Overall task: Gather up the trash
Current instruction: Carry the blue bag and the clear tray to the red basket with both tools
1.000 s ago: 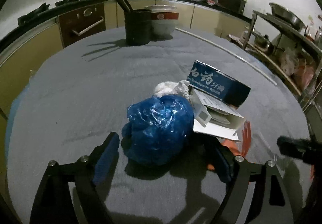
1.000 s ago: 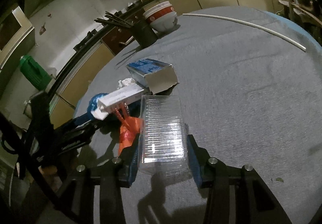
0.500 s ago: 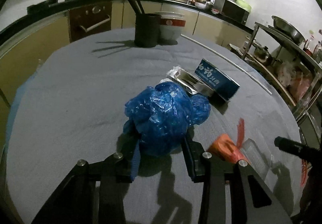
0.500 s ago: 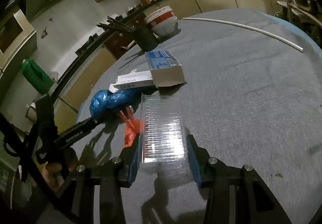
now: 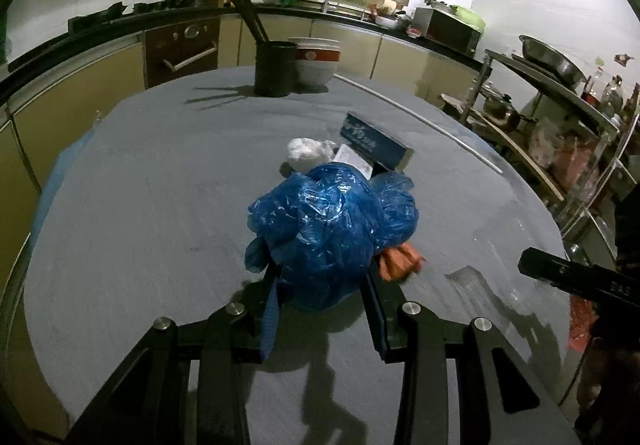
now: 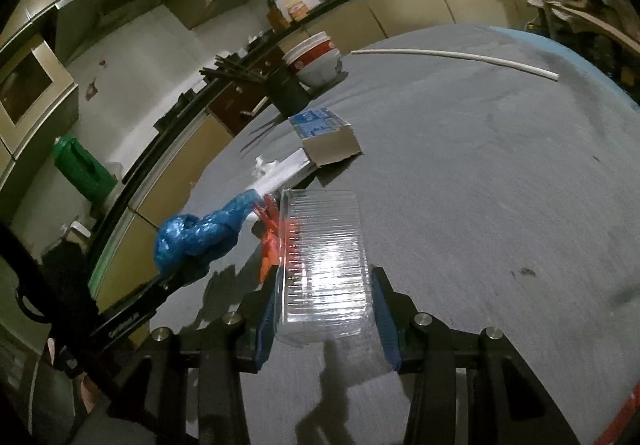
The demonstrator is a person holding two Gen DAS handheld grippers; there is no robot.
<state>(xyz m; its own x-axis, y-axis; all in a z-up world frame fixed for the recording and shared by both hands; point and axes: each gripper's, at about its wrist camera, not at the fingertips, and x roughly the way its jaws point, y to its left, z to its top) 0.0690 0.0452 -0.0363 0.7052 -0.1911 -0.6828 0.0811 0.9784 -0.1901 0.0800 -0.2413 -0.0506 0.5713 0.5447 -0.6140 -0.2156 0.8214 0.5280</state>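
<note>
A crumpled blue plastic bag (image 5: 328, 229) fills the middle of the left wrist view, lifted above the grey table, and my left gripper (image 5: 322, 277) is shut on it. The same blue bag (image 6: 196, 235) hangs at the left of the right wrist view. My right gripper (image 6: 324, 293) is shut on a clear ribbed plastic tray (image 6: 324, 265), held above the table. An orange wrapper (image 5: 398, 259) lies on the cloth just right of the bag. Behind it lie a white tissue wad (image 5: 308, 153), a white box (image 6: 284, 175) and a blue toothpaste box (image 5: 374, 143).
A black chopstick holder (image 5: 274, 67) and stacked bowls (image 5: 316, 63) stand at the far side of the round grey table (image 5: 160, 173). A thin white rod (image 6: 456, 59) lies near the far right edge. Kitchen counters and a metal rack surround the table.
My left gripper has closed on the blue bag and lifted it back toward me, away from the boxes. My right gripper has drawn the clear tray back a little.
</note>
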